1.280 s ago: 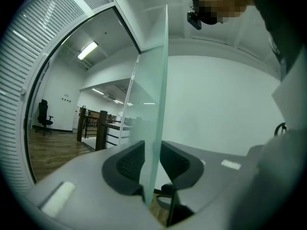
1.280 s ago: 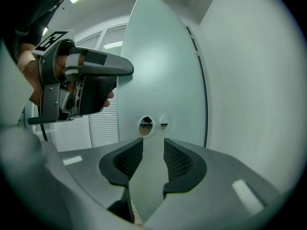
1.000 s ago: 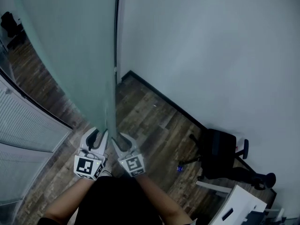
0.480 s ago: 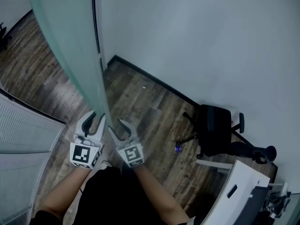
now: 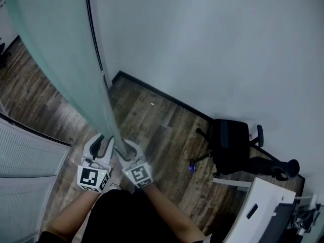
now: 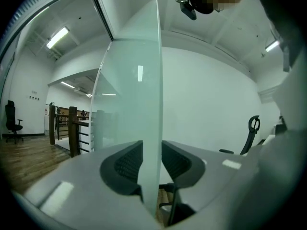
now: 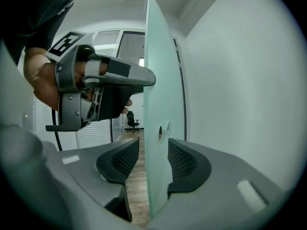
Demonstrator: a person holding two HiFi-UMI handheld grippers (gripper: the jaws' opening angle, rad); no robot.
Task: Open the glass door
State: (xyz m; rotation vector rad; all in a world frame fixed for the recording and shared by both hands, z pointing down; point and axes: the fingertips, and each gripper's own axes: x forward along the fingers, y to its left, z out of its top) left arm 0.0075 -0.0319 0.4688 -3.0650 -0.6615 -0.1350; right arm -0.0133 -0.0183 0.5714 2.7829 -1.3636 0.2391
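The frosted glass door (image 5: 55, 44) stands ajar, its free edge (image 5: 110, 128) coming down to my hands. My left gripper (image 5: 104, 145) and right gripper (image 5: 126, 151) sit side by side at that edge. In the left gripper view the pane (image 6: 139, 104) runs between the jaws of the left gripper (image 6: 151, 164); they are opening and the pads lie close along the glass. In the right gripper view the pane (image 7: 158, 80) passes between the opening jaws of the right gripper (image 7: 152, 159), with a gap at the left pad. The left gripper (image 7: 96, 99) shows beyond the glass.
A white wall (image 5: 212, 49) runs on the right with a dark skirting. A black office chair (image 5: 233, 146) stands by it, and a white desk (image 5: 258, 206) is at the lower right. Louvred panels (image 5: 25, 151) line the left. The floor is wood plank.
Both grippers' jaws have spread wider around the door's edge. The door's edge has shifted left in the head view, and the hands have moved with it.
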